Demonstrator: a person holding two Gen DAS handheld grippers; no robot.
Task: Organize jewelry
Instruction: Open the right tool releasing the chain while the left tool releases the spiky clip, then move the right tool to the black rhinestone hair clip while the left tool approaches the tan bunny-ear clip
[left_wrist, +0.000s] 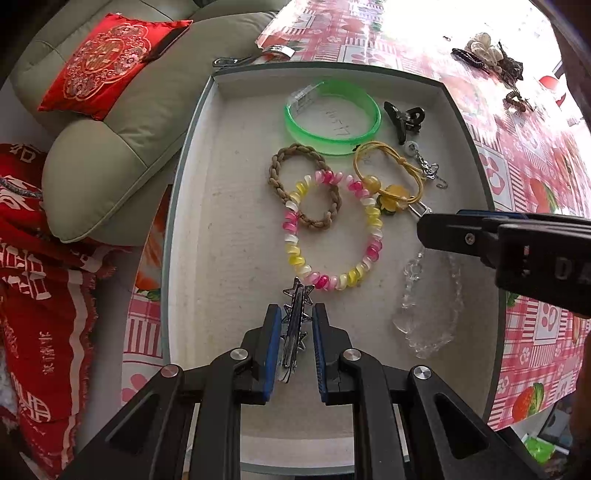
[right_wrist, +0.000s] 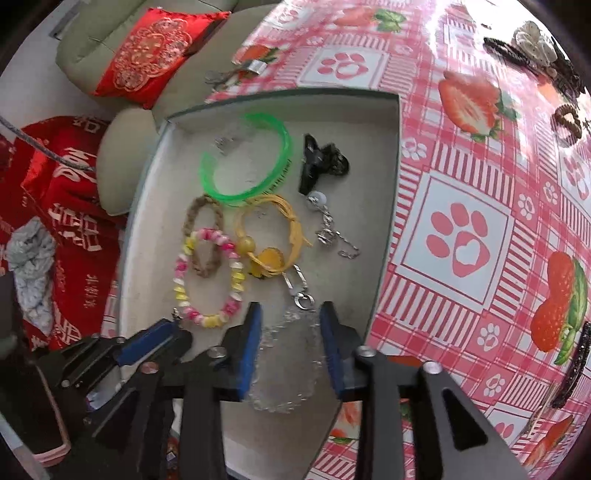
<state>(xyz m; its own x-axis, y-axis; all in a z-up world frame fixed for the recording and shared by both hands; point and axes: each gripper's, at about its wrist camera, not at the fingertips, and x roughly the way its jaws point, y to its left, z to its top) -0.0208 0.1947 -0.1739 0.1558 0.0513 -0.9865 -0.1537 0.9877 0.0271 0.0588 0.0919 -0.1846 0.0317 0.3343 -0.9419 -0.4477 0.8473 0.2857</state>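
Observation:
A grey tray (left_wrist: 177, 206) holds a green bangle (left_wrist: 332, 118), a black claw clip (left_wrist: 404, 118), a brown braided tie (left_wrist: 303, 184), a yellow cord bracelet (left_wrist: 391, 184) and a pink, yellow and white bead bracelet (left_wrist: 291, 236). My left gripper (left_wrist: 294, 325) points down into the tray, shut on a silver star hair clip (left_wrist: 295, 310). My right gripper (right_wrist: 290, 332) stands open over the tray's near right part. A clear bead bracelet (right_wrist: 288, 369) lies on the tray floor between its blue pads (right_wrist: 249, 354), untouched by them. The left gripper (right_wrist: 173, 334) appears beside it.
A strawberry and paw print cloth (right_wrist: 458, 243) covers the table. More jewelry (right_wrist: 535, 40) lies at the far right and a black barrette (right_wrist: 572, 365) at the near right. Metal pieces (left_wrist: 277, 50) sit behind the tray. A sofa with a red cushion (left_wrist: 107, 62) stands left.

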